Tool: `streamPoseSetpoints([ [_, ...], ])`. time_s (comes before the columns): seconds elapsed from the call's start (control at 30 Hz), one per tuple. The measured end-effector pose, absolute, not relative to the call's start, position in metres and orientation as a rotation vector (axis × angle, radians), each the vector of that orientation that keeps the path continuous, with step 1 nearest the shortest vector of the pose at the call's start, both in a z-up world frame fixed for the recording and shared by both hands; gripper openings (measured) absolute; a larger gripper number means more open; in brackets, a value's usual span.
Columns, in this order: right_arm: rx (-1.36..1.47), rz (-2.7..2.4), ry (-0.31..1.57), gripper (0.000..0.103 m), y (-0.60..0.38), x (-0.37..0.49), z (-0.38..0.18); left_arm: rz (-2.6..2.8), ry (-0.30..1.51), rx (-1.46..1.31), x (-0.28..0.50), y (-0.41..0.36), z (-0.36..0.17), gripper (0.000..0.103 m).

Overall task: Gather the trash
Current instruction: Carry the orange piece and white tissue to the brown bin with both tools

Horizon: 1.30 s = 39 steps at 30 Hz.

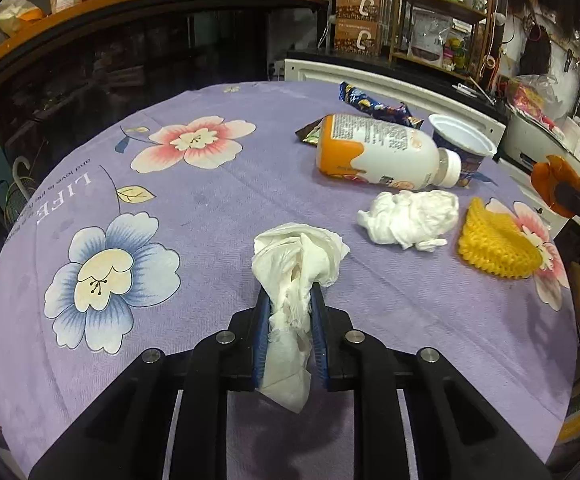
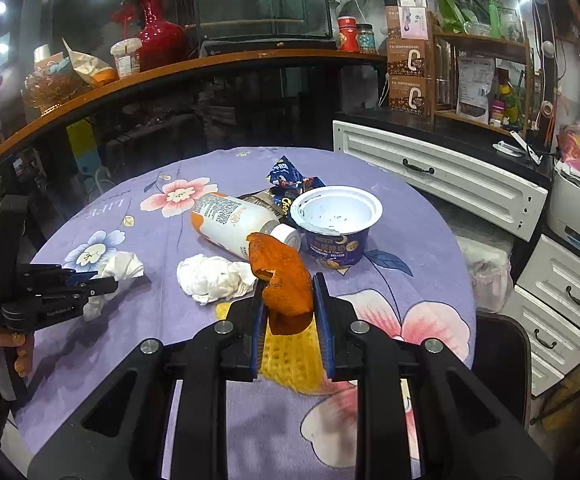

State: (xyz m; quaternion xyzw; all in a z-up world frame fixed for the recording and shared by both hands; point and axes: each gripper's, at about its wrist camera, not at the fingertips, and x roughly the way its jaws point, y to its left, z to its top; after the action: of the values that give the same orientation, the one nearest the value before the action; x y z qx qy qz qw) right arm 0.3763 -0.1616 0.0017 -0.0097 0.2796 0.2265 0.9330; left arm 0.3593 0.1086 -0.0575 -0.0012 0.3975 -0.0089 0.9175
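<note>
Both jaws grip trash: tissue (image 1: 290,280) left, orange peel (image 2: 286,280) right.

Crumpled white tissue (image 1: 290,276) pinched upright; second tissue wad (image 1: 410,216) lies beside toppled bottle (image 1: 378,152), open cup (image 1: 464,144), wrappers (image 1: 374,106).

A lilac cloth (image 1: 218,208) with pink and blue flowers is covering the worktop; tissues (image 1: 410,218) are showing white, the knitted piece (image 1: 494,246) yellow, the peel (image 2: 286,280) orange.
</note>
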Motion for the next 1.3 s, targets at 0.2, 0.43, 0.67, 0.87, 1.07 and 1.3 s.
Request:
streamPoseSetpoints([
  [0.2, -0.001, 0.475, 0.549, 0.023, -0.181, 0.354, 0.006, -0.048, 0.773, -0.027, 0.340, 0.090, -0.043, 0.019],
  [0.43, 0.013, 0.472, 0.523, 0.023, -0.212, 0.323, 0.008, -0.126, 0.716, -0.016, 0.318, 0.046, -0.024, 0.019],
  [0.67, 0.043, 0.431, 0.506, 0.023, -0.255, 0.298, 0.005, -0.260, 0.650, 0.007, 0.301, -0.021, -0.005, 0.019],
  [0.87, 0.070, 0.361, 0.508, 0.023, -0.299, 0.283, -0.005, -0.356, 0.639, 0.019, 0.299, -0.073, -0.005, 0.019],
  [1.07, 0.097, 0.284, 0.538, 0.023, -0.336, 0.285, -0.024, -0.437, 0.657, 0.022, 0.306, -0.114, -0.013, 0.019],
  [1.3, 0.135, 0.190, 0.656, 0.023, -0.370, 0.317, -0.077, -0.519, 0.697, 0.031, 0.319, -0.160, -0.027, 0.019],
])
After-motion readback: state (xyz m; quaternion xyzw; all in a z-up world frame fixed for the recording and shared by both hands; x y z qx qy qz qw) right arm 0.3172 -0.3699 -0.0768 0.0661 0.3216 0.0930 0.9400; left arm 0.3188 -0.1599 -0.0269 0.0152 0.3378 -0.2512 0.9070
